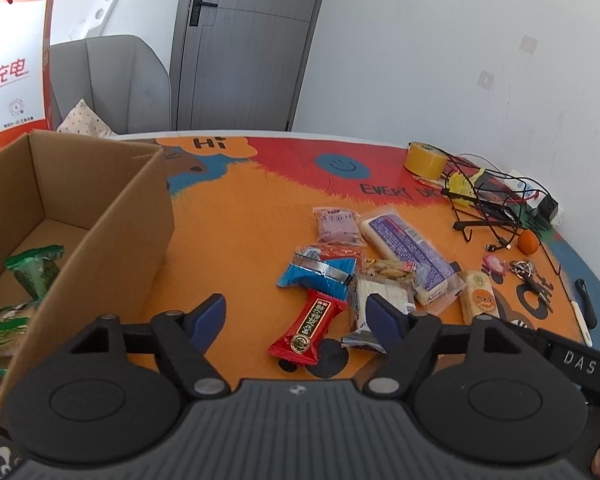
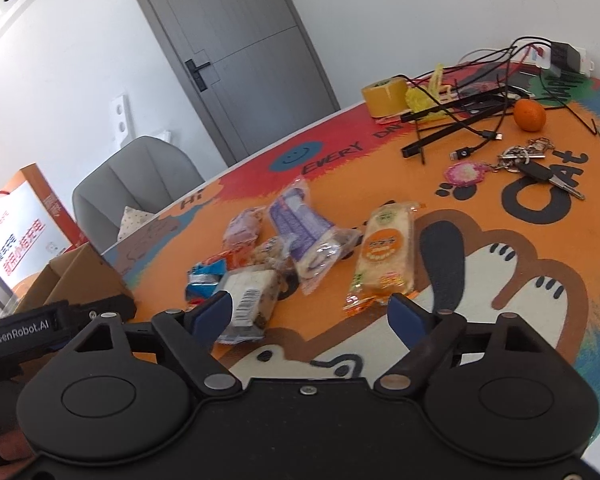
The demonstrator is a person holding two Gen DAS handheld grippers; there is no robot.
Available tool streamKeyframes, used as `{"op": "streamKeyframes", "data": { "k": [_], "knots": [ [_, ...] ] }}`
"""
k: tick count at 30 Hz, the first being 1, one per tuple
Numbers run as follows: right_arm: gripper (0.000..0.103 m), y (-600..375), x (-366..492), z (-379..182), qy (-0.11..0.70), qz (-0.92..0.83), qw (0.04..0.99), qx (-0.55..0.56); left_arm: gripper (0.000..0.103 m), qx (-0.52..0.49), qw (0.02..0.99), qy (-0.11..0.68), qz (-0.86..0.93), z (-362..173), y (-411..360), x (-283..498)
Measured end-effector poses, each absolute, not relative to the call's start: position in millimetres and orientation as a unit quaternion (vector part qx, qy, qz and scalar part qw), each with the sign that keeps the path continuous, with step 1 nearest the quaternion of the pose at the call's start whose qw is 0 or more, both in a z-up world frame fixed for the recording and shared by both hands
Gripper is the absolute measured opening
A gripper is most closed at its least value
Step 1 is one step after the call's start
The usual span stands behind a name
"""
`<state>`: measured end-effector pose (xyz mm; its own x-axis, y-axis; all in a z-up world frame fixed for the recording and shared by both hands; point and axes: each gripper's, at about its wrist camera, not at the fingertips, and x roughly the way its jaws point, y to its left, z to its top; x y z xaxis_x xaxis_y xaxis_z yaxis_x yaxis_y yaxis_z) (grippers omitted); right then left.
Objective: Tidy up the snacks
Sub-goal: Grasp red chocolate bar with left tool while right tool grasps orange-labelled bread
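both tongs are spread wide and hold nothing. the left gripper (image 1: 296, 314) hovers over the red snack bar (image 1: 309, 326) at the near edge of the snack pile (image 1: 374, 258); the right gripper (image 2: 311, 312) hangs above the orange-label cake packet (image 2: 386, 254). a few green packets (image 1: 34, 270) already lie in the cardboard box (image 1: 112, 216) to the left. by my reading the job is early: most snacks remain loose on the cartoon table mat (image 1: 236, 216).
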<state>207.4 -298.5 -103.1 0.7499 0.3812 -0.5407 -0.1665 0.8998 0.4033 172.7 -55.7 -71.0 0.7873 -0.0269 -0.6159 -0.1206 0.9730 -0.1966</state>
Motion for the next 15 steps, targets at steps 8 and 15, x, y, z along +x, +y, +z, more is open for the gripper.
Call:
{"op": "streamKeyframes", "data": {
  "k": [8, 15],
  "knots": [
    [0.084, -306, 225, -114, 0.329, 0.102, 0.925, 0.158, 0.060, -0.122, 0.927, 0.354, 0.020, -91, -58, 193],
    [0.085, -304, 237, -121, 0.333, 0.078, 0.929, 0.140, 0.054, -0.127, 0.920, 0.371, 0.018, -105, -59, 204]
  ]
}}
